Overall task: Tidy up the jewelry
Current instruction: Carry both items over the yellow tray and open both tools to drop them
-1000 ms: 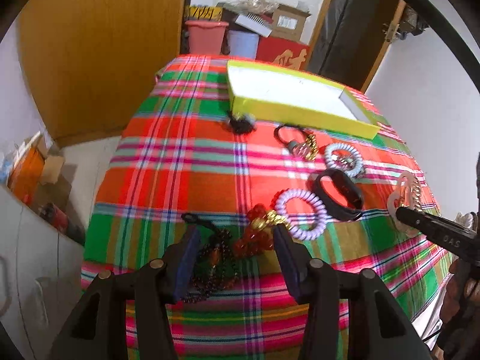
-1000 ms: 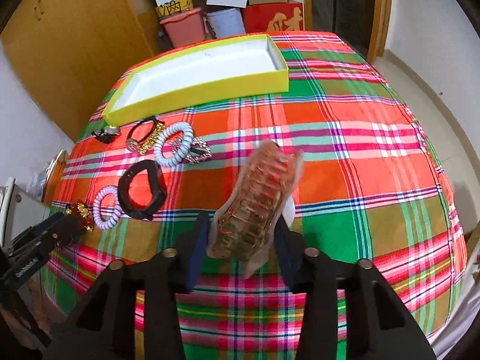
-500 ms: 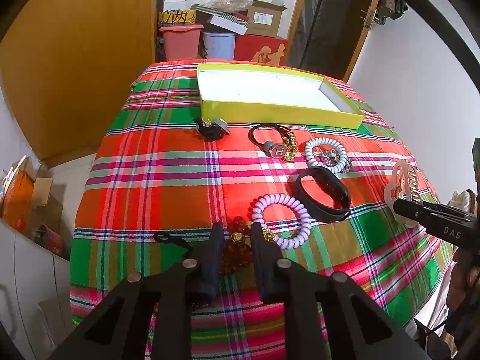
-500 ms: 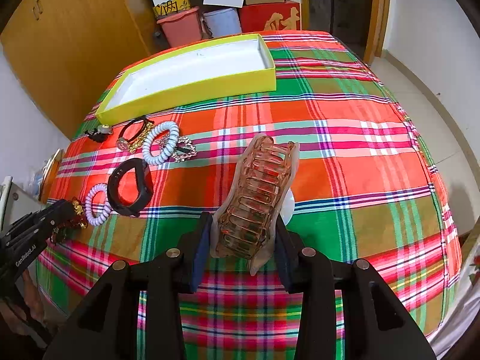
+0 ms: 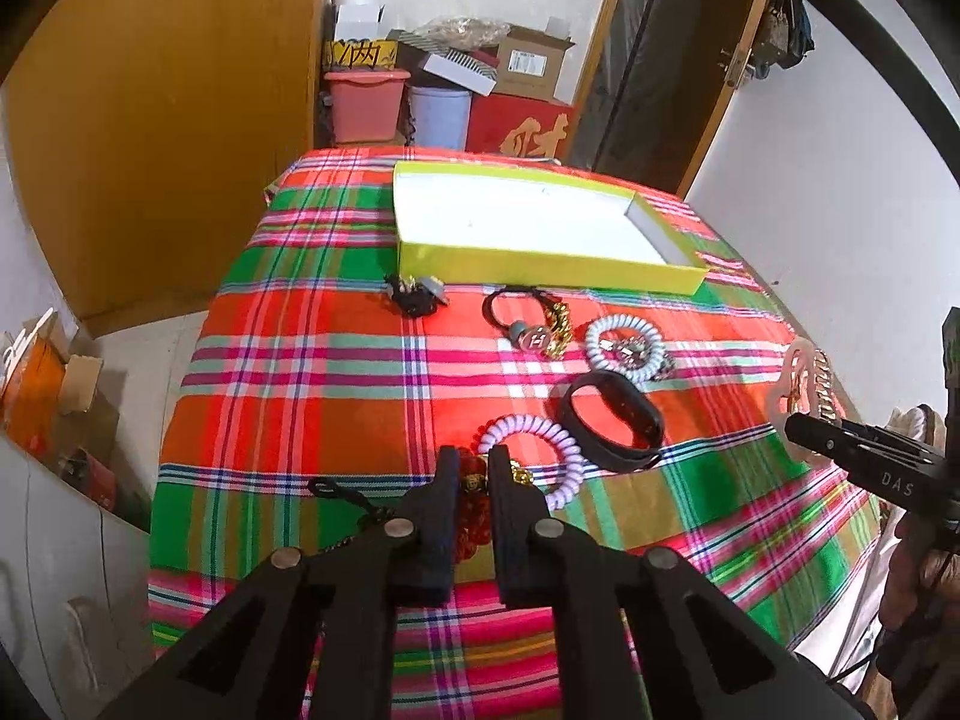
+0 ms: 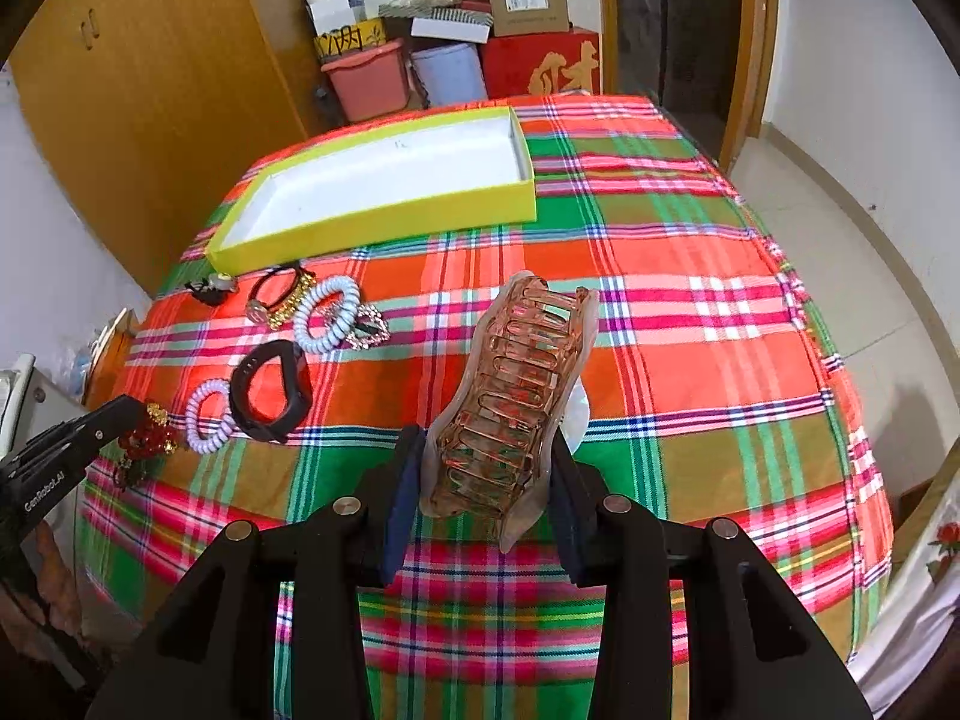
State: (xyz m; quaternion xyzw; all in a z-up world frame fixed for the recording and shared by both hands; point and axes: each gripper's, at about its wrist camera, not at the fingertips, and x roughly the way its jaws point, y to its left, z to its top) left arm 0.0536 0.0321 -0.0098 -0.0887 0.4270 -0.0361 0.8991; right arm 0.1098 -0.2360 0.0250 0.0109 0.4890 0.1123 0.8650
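The left gripper (image 5: pixel 474 468) has its fingers (image 5: pixel 445 480) clenched on a red bead bracelet (image 5: pixel 474 507) at the near left edge of the plaid-covered bench (image 6: pixel 690 360), while the right gripper (image 6: pixel 486 468) grasps a translucent pink hair claw (image 6: pixel 510 396), its long axis pointing away toward the far side. The empty yellow tray (image 6: pixel 384 222) lies at the far end, ahead of both grippers and far-left of the claw. Between them sit a lilac coil tie (image 5: pixel 534 450), a black band (image 5: pixel 612 420) and other loose pieces.

Glossy translucent plastic hair claw (image 6: pixel 510 396); woven, seemingly matt tablecloth (image 6: pixel 690 324).
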